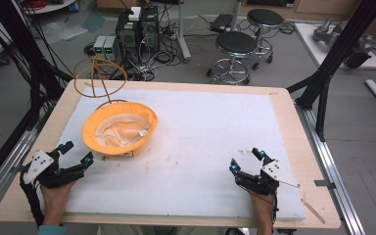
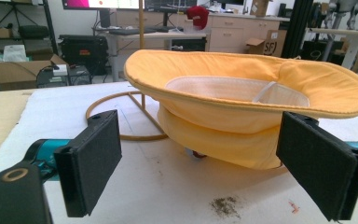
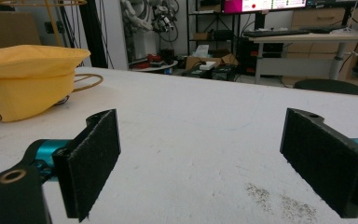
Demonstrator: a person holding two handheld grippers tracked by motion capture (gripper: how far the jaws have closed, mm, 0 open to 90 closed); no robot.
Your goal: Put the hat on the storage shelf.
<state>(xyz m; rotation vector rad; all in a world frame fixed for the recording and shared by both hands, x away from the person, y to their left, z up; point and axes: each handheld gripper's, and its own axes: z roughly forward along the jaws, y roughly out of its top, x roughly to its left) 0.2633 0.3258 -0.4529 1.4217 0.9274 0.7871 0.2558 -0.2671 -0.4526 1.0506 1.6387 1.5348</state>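
Hat (image 1: 120, 128) upturned beside wire stand (image 1: 99, 76), left tool (image 1: 76, 152) released, right tool (image 1: 247, 159) released, both apart from it

hats: 1 (image 1: 120, 128) | wire stands: 1 (image 1: 99, 74) | grippers: 2 | stools: 2 | tables: 1 (image 1: 284, 105)

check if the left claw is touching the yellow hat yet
Apart. In the high view the left claw sits short of the yellow hat, with white table cover showing between them. The left gripper view shows its jaws wide open, with nothing between them.
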